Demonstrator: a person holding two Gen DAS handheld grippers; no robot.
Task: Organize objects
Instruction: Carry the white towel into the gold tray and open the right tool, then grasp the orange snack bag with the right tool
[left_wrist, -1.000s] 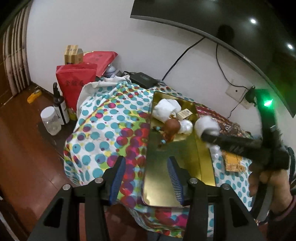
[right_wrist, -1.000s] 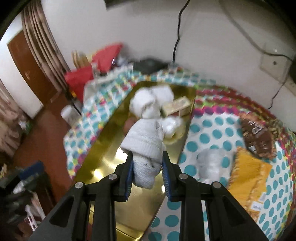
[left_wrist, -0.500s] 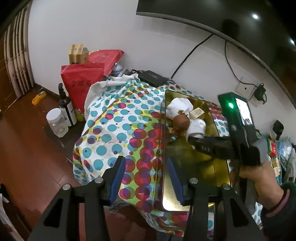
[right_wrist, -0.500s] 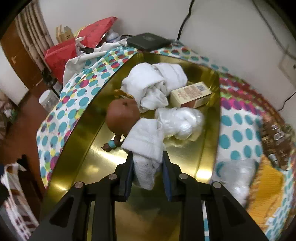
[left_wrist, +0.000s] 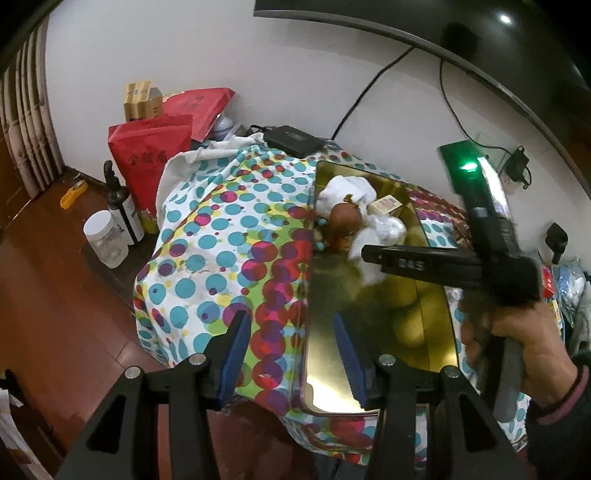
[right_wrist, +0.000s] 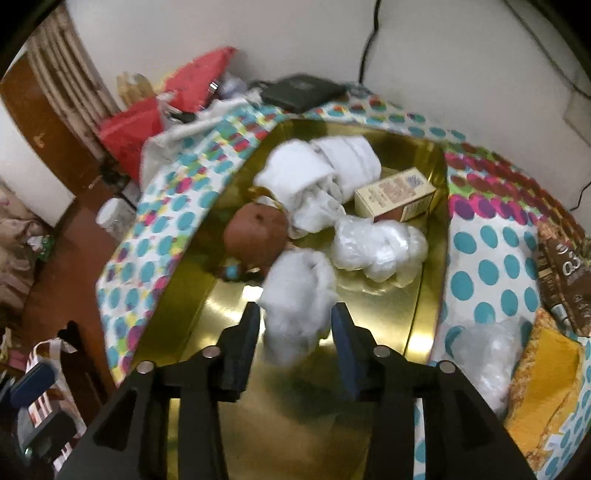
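A gold metal tray (right_wrist: 406, 325) lies on the dotted cloth. It holds rolled white towels (right_wrist: 325, 166), a small cream box (right_wrist: 393, 195), a brown ball-shaped thing (right_wrist: 256, 236) and a clear plastic bundle (right_wrist: 376, 247). My right gripper (right_wrist: 295, 310) hangs over the tray with its jaws opening. A white cloth roll (right_wrist: 299, 280) sits between them on the tray floor, and the pads no longer squeeze it. In the left wrist view one of the right gripper's fingers (left_wrist: 406, 262) crosses the tray (left_wrist: 369, 314). My left gripper (left_wrist: 290, 321) stands open and empty over the tray's near left edge.
A clear bag (right_wrist: 487, 350), a yellow packet (right_wrist: 543, 373) and a brown packet (right_wrist: 565, 273) lie on the cloth right of the tray. A black box (right_wrist: 303, 90) sits at the back. Red bags (left_wrist: 151, 147), a dark bottle (left_wrist: 118, 206) and a jar (left_wrist: 105, 240) stand on the floor at left.
My right gripper came down into the tray with the white cloth roll and its jaws have parted around it. The left gripper has hardly moved.
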